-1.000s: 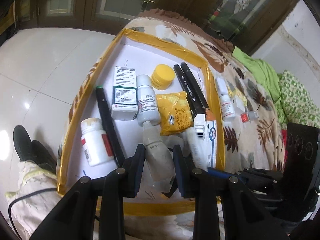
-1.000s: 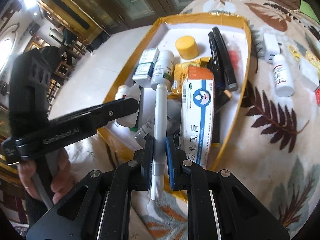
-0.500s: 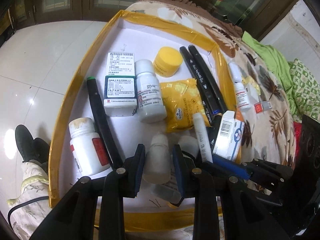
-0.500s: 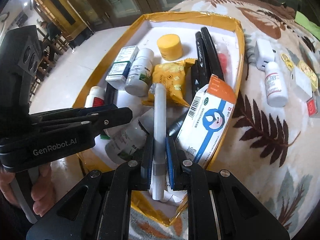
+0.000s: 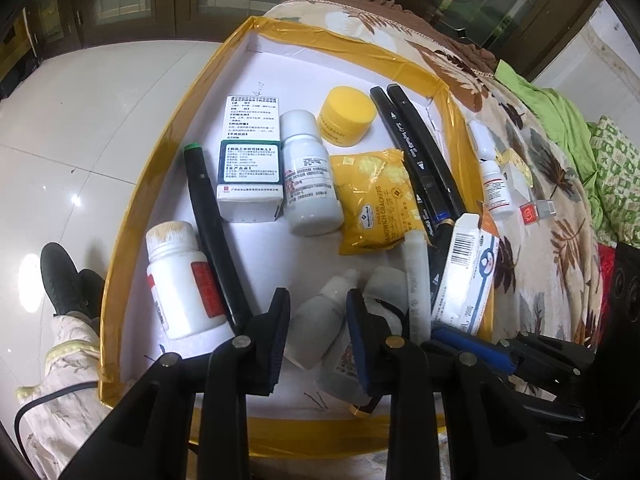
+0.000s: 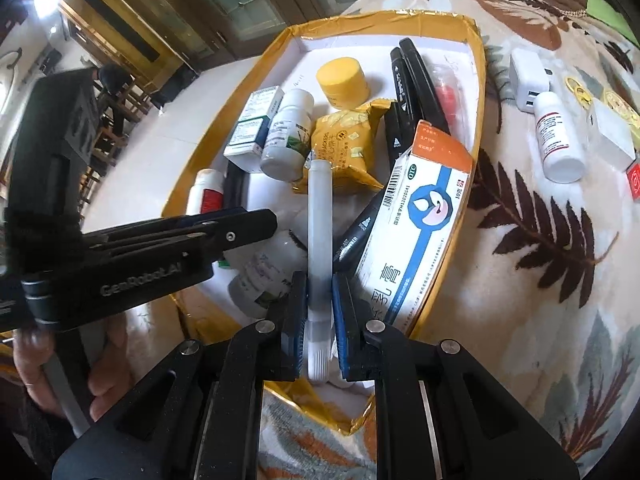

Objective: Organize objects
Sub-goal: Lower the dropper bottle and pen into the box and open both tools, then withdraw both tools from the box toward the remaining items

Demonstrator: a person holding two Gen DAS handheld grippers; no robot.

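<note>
A white tray with a yellow-taped rim (image 5: pixel 160 168) (image 6: pixel 476 80) sits on a leaf-print blanket and holds several medicine items. My left gripper (image 5: pixel 318 300) hangs over the tray's near end, shut on a small white dropper bottle (image 5: pixel 316 320). My right gripper (image 6: pixel 319 280) is shut on a white pen (image 6: pixel 320 220) (image 5: pixel 414 280), which points into the tray toward the yellow cracker packet (image 6: pixel 344 148). Beside the pen an orange, white and blue box (image 6: pixel 424 220) leans on the tray's right wall.
The tray also holds a yellow jar (image 5: pixel 347 116), black markers (image 5: pixel 420 152), a green-and-white box (image 5: pixel 250 176), a red-labelled white bottle (image 5: pixel 180 280) and a lying bottle (image 6: pixel 260 276). On the blanket to the right lie a white bottle (image 6: pixel 558 140) and a charger (image 6: pixel 528 78).
Both views have tipped down and closer to the tray's near end. The dropper bottle and the pen stay gripped as before.
</note>
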